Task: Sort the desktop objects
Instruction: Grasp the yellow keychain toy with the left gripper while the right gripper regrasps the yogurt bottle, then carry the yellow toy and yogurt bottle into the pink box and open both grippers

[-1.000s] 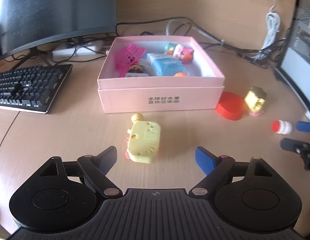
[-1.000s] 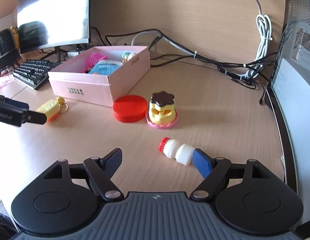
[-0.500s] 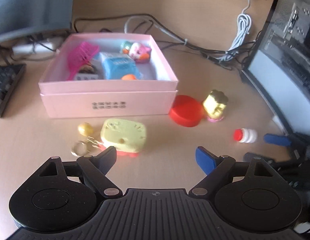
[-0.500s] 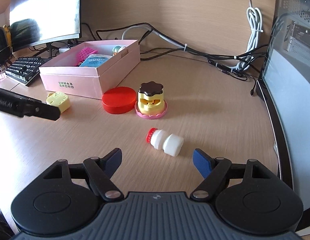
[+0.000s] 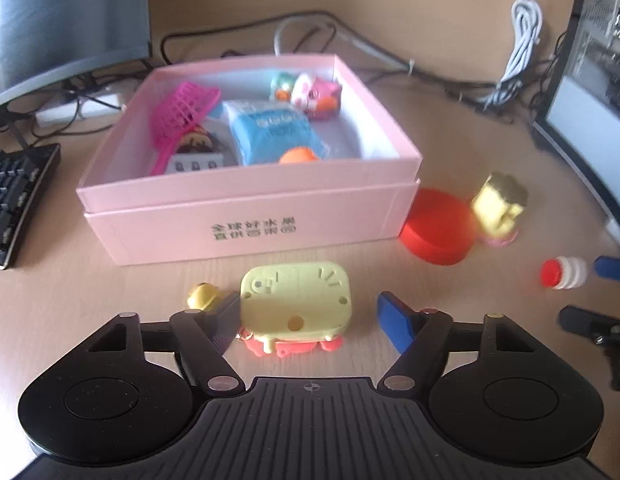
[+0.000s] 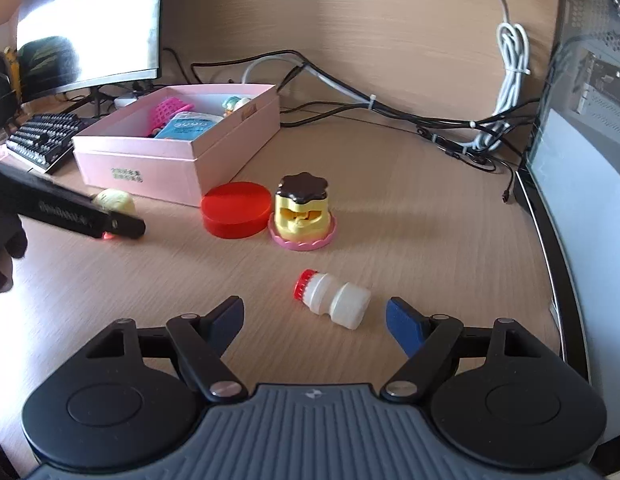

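Closing the left gripper (image 5: 310, 316) on the yellow toy keychain (image 5: 296, 304) lying between its jaws — left pad touching, right not yet. Next: squeeze, lift, carry ahead into the pink box (image 5: 250, 216). Right gripper (image 6: 314, 320) spread, small white bottle (image 6: 334, 300) between, ungripped.

Between our left gripper's (image 5: 310, 320) closing jaws lies the toy (image 5: 296, 306), nearer the left finger, clear of the right. Just behind the toy stands the box (image 5: 246, 224). Right of the box sits the lid (image 5: 438, 232), with the pudding cup (image 5: 500, 208) just beside the lid, further right. Ahead of our right gripper (image 6: 314, 318), between its parted fingers, lies the bottle (image 6: 334, 300) on its side, touching neither. Left of the box is the keyboard (image 5: 18, 184).
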